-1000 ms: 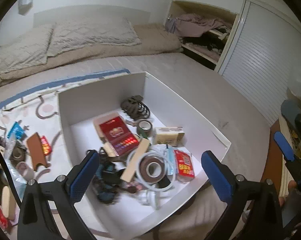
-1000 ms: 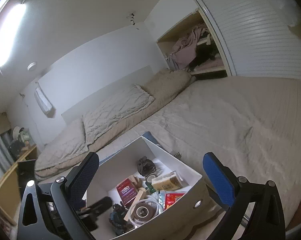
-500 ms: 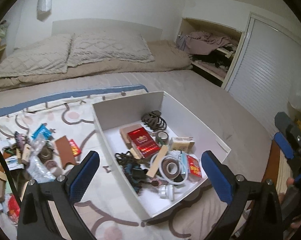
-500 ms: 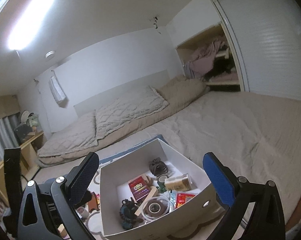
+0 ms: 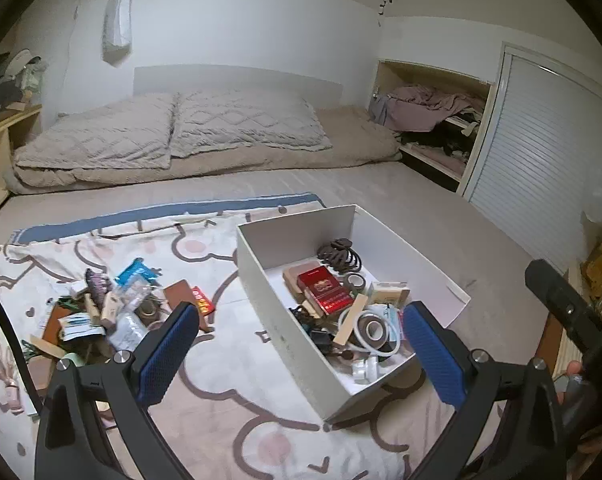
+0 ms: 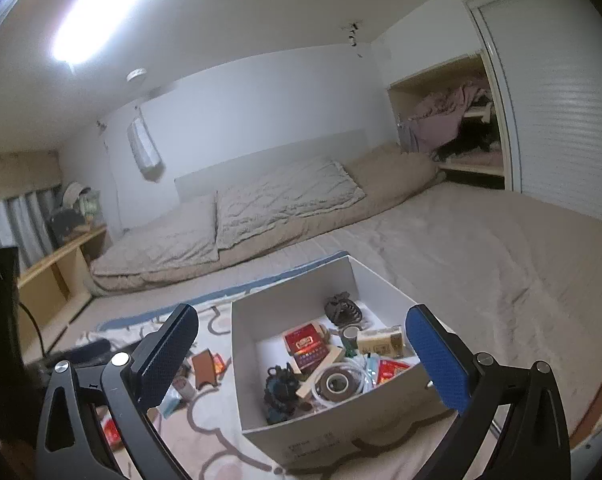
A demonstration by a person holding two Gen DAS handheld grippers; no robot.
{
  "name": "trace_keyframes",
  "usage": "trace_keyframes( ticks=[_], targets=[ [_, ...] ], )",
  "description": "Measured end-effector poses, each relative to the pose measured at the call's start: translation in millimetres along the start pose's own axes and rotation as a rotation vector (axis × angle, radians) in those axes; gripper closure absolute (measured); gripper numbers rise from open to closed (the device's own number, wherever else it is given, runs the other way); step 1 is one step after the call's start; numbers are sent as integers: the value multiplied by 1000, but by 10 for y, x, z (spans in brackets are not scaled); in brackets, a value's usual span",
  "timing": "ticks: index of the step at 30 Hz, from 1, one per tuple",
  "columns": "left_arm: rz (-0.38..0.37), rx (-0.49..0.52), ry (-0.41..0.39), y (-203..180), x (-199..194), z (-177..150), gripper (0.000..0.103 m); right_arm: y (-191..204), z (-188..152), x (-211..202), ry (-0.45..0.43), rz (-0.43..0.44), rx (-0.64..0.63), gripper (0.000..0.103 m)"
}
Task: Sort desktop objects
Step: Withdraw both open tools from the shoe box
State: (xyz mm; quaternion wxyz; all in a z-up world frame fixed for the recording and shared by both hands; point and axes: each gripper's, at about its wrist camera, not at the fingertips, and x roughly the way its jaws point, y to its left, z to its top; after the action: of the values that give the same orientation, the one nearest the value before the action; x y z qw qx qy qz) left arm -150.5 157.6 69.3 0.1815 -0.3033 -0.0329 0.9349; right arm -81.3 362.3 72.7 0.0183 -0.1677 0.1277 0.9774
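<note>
A loose pile of small desktop objects (image 5: pixel 113 312) lies left on the patterned blanket (image 5: pixel 229 380). Both left tongs (image 5: pixel 301 344) and right tongs (image 6: pixel 301 350) hang open and empty, near the white rectangular cardboard box (image 5: pixel 277 308) of sorted items.

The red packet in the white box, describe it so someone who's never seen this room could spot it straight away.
On the bed, a white box sits on a patterned blanket. Inside, near the middle, lies the red packet, flat, with gold print. A smaller red pouch lies nearer the front; the packet is larger, darker and rectangular, just before the dark coiled hair clip.
</note>
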Motion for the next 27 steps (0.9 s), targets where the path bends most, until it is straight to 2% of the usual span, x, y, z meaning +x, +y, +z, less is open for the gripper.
trace_keyframes(
  ticks=[15, 27],
  targets=[
    [50, 27, -35, 198, -423, -280, 1, 280, -242, -249, 47, -42, -157, 0],
    [80, 47, -25, 246, -546, -512, 1, 285, -451, -319, 82, -52, -185, 0]
  ],
)
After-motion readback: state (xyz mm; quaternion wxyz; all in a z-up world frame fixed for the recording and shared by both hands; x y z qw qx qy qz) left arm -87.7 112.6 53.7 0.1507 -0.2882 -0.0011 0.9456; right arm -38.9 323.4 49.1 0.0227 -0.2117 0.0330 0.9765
